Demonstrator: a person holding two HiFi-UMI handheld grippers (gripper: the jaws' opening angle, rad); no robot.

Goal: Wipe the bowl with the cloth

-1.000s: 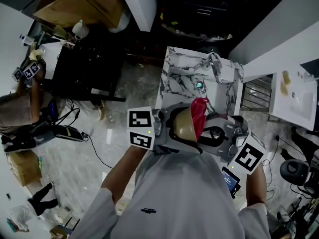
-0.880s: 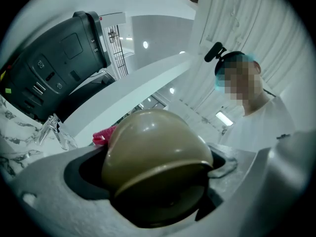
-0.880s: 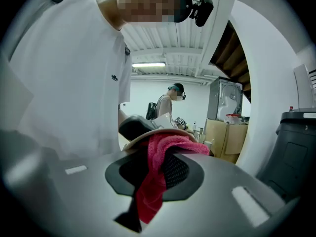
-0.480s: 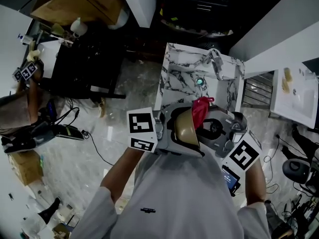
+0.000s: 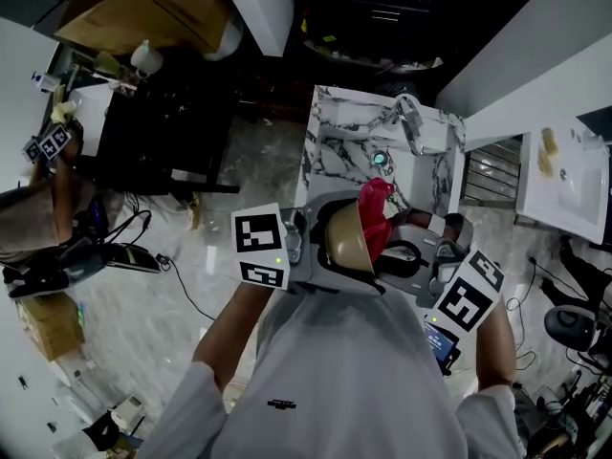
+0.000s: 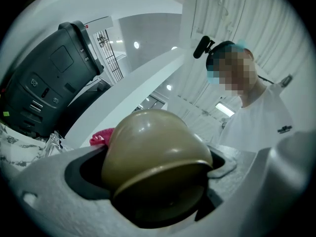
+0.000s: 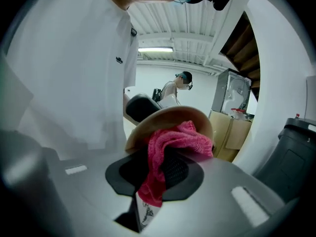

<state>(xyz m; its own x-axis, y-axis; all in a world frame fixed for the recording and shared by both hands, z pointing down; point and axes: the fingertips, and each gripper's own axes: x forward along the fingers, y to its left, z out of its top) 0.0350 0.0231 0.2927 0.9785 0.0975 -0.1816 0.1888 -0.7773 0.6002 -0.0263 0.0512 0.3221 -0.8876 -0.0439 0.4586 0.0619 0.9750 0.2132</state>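
Observation:
In the head view an olive-tan bowl (image 5: 344,238) is held on its side at chest height, above the floor in front of the marble sink. My left gripper (image 5: 323,249) is shut on it; in the left gripper view the bowl (image 6: 154,149) fills the jaws, bottom upward. A pink-red cloth (image 5: 374,210) is pressed into the bowl's mouth by my right gripper (image 5: 394,252). In the right gripper view the cloth (image 7: 170,148) hangs bunched between the shut jaws of the right gripper (image 7: 159,184), against the bowl's rim (image 7: 163,118). A bit of cloth (image 6: 100,137) peeks out behind the bowl.
A marble sink (image 5: 330,142) with a faucet (image 5: 410,122) and a drain (image 5: 380,160) lies just ahead. A white counter (image 5: 566,185) is at the right, a black table (image 5: 158,132) and a cardboard box (image 5: 153,12) at the left. Another person (image 5: 33,213) stands at far left.
Bowl and both grippers have shifted slightly up and left. The cloth has slid a little across the bowl's mouth.

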